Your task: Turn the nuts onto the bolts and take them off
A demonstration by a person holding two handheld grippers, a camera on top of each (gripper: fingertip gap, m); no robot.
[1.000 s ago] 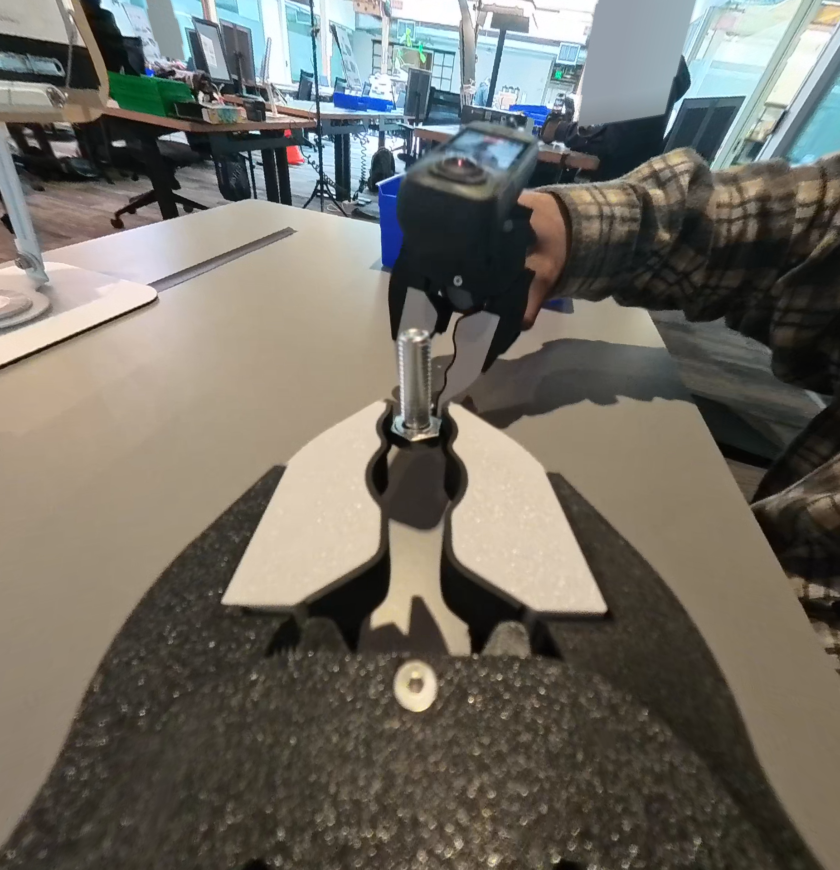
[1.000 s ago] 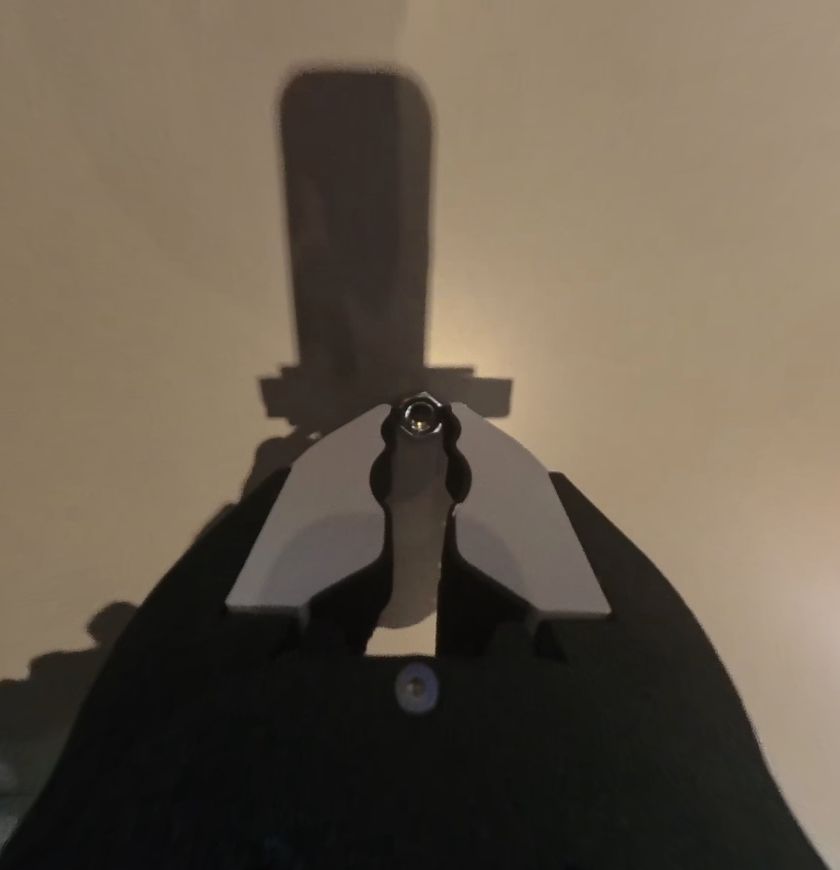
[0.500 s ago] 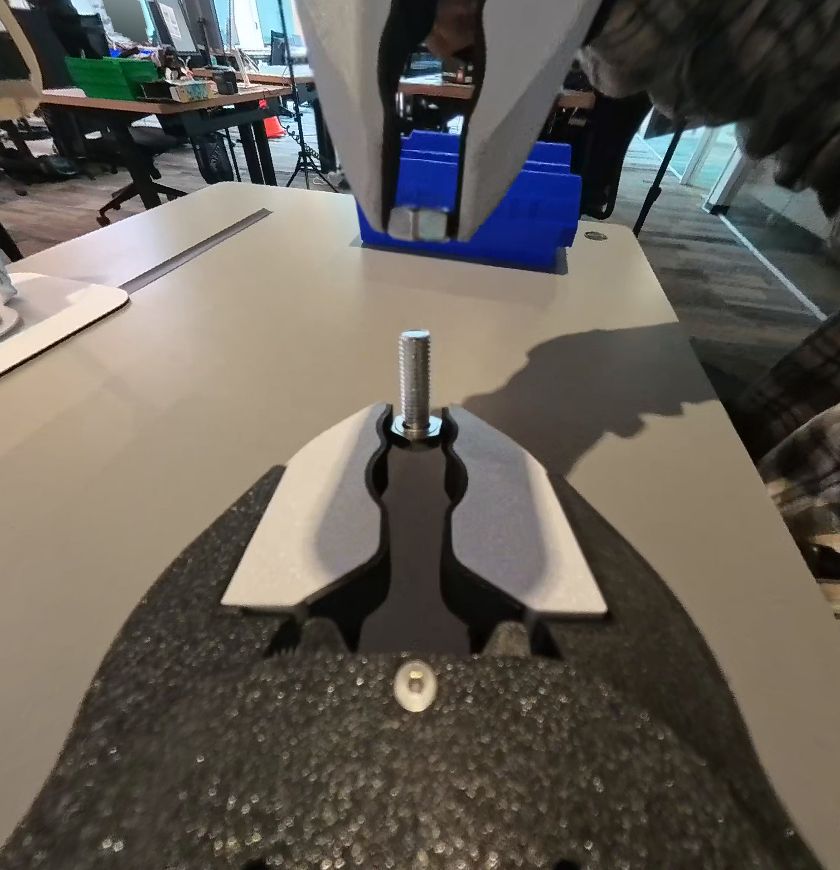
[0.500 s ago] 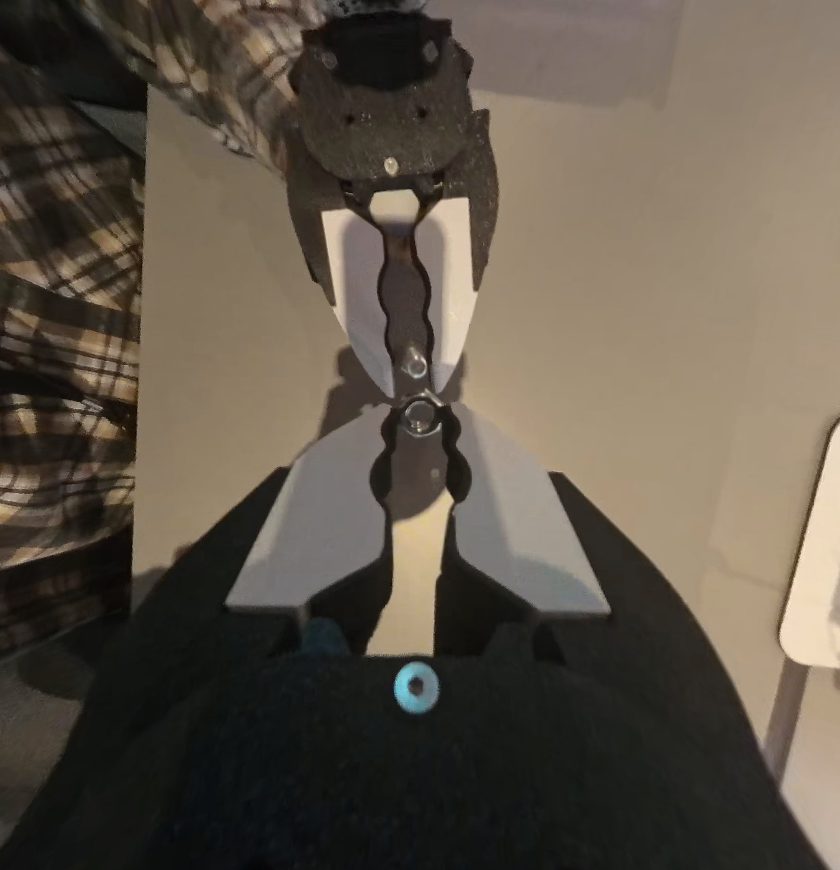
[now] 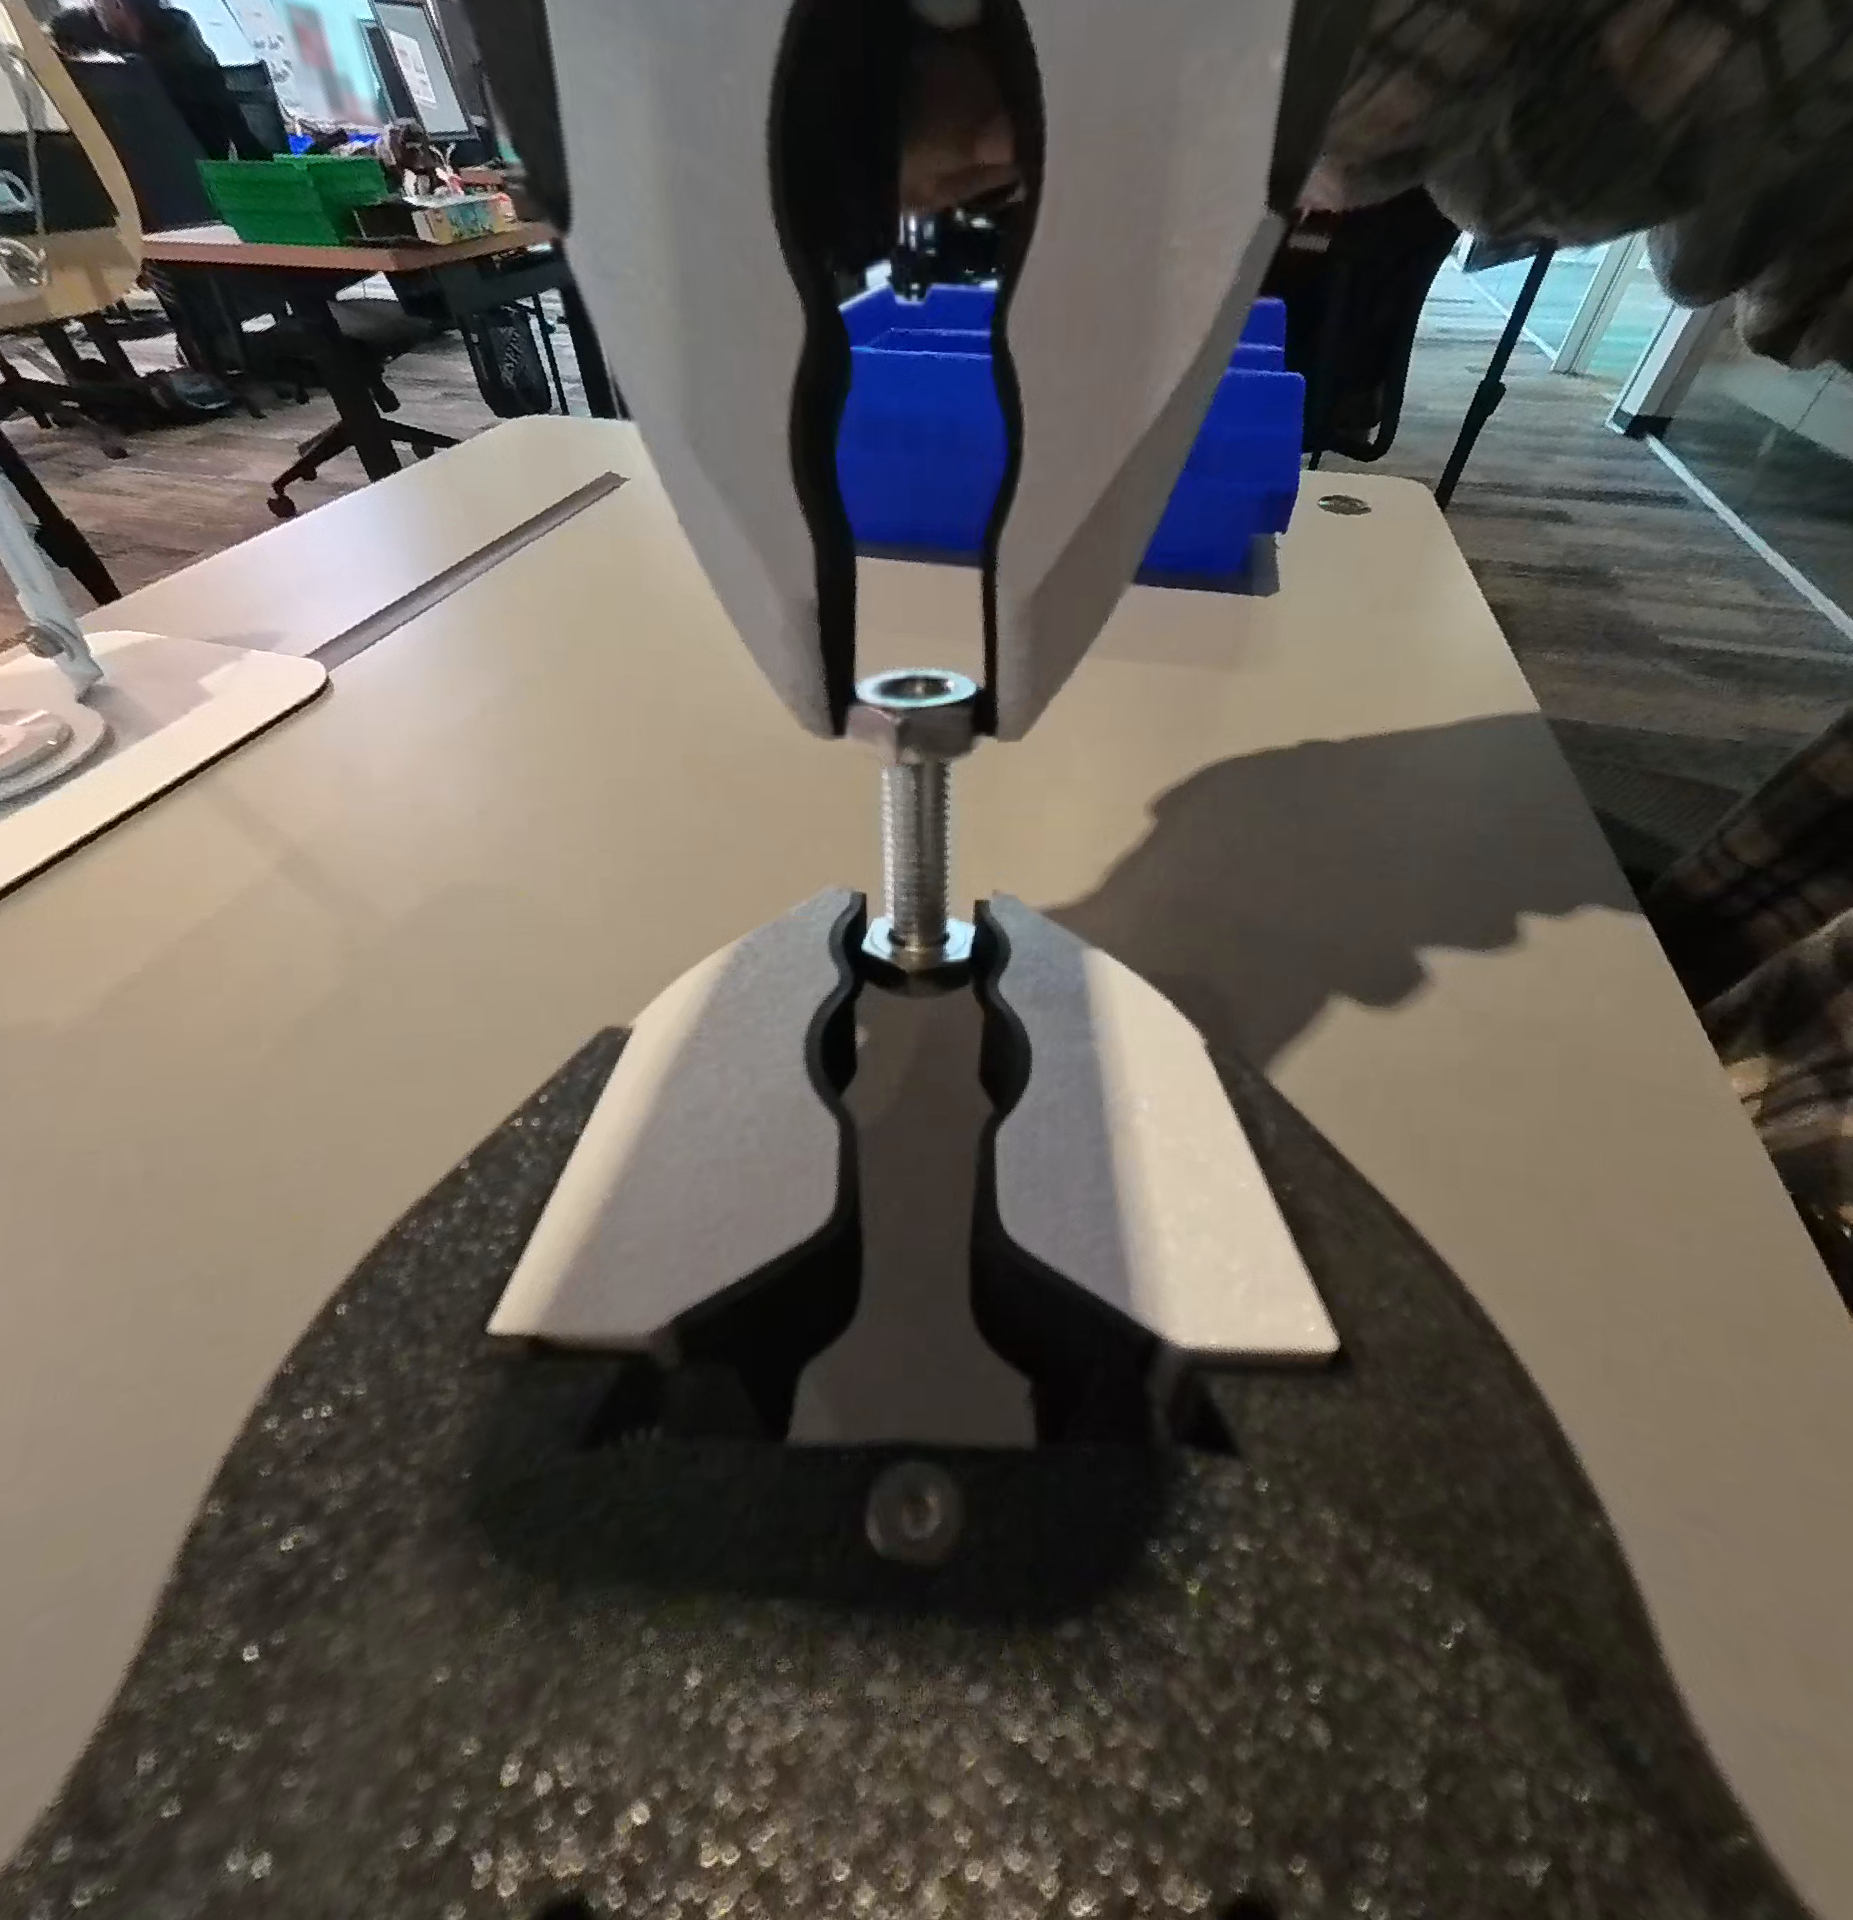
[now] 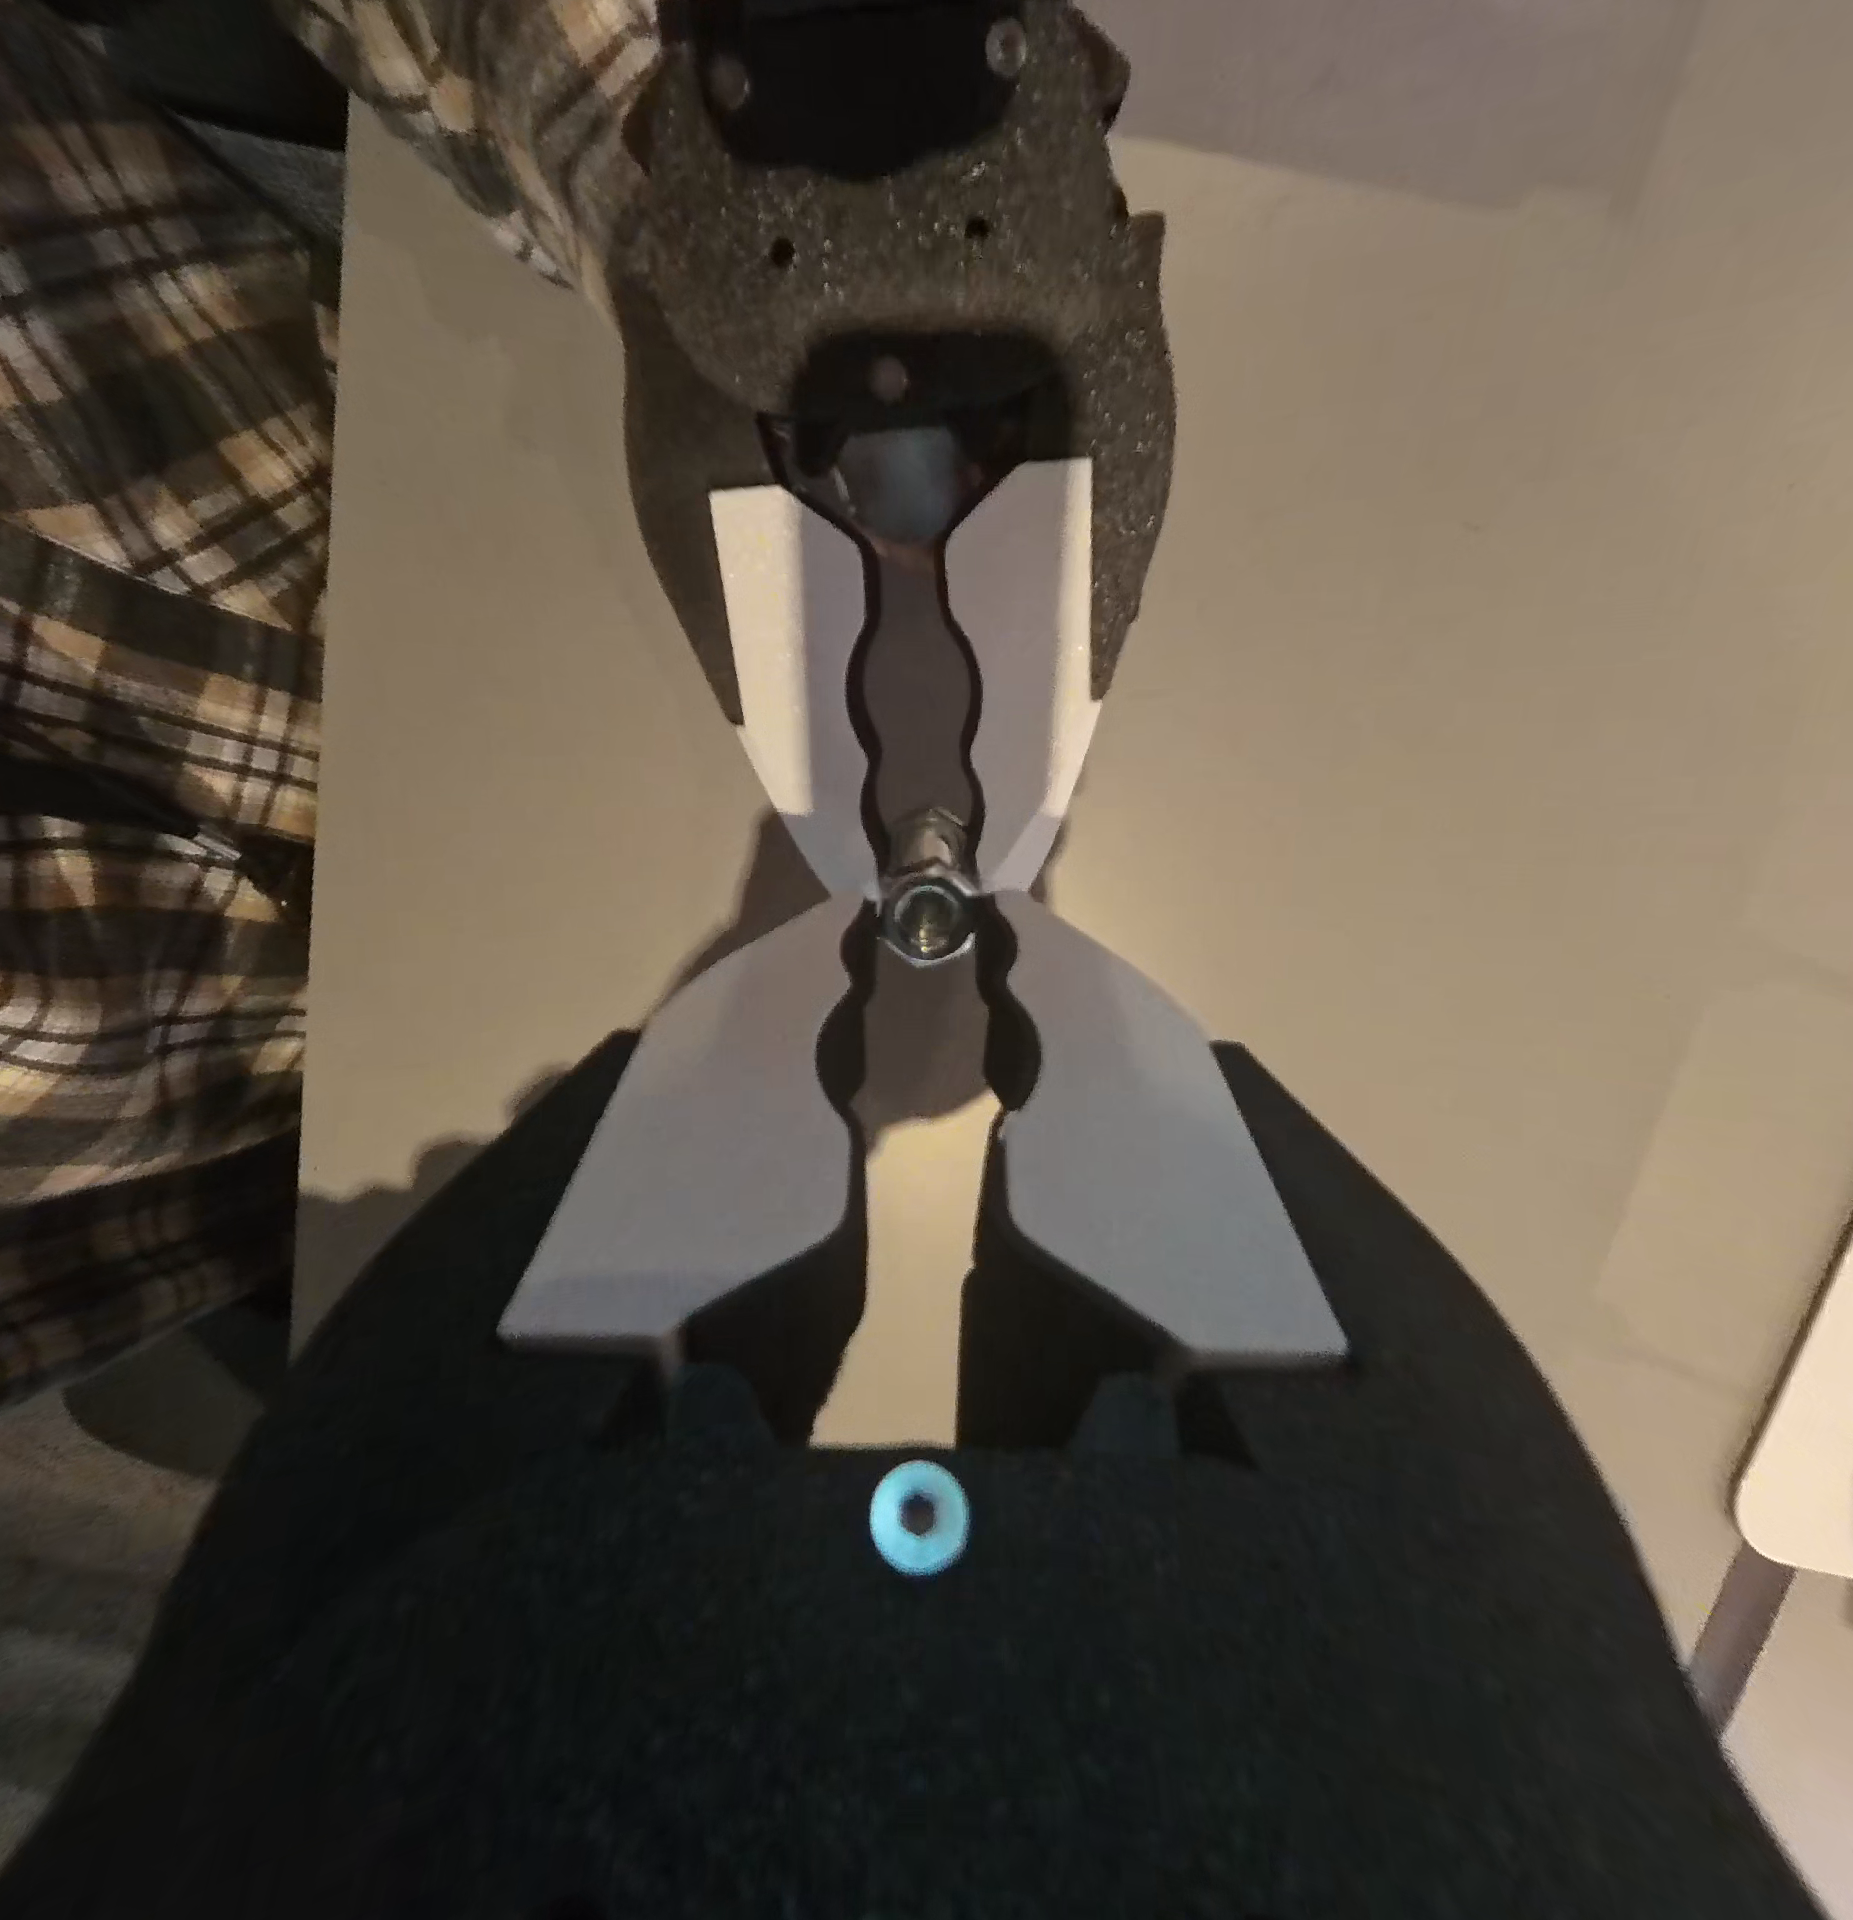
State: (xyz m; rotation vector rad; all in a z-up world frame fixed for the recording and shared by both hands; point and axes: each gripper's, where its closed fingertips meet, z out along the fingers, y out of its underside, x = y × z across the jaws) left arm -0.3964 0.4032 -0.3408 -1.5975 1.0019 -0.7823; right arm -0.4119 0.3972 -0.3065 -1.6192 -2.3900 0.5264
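Left gripper is clamped on the bolt by its hex head, fingers pinching it at the very tips. Bolt stands upright, threads up, held above the table.

Right gripper comes in from above, pointing down, and its fingers are closed on the nut at the tips. Nut sits at the top end of the bolt, bore lined up with the shaft; can't tell how far it is threaded on.

From the right wrist view, same stack seen end on: nut between the right gripper's fingers, bolt shaft running away behind it into the left gripper, whose fingers point back at the camera.

Plaid sleeve along the table's near edge in that view.

Blue bins sit at the far edge of the table, behind the right gripper. White pad lies by the left edge, with a post standing on it.
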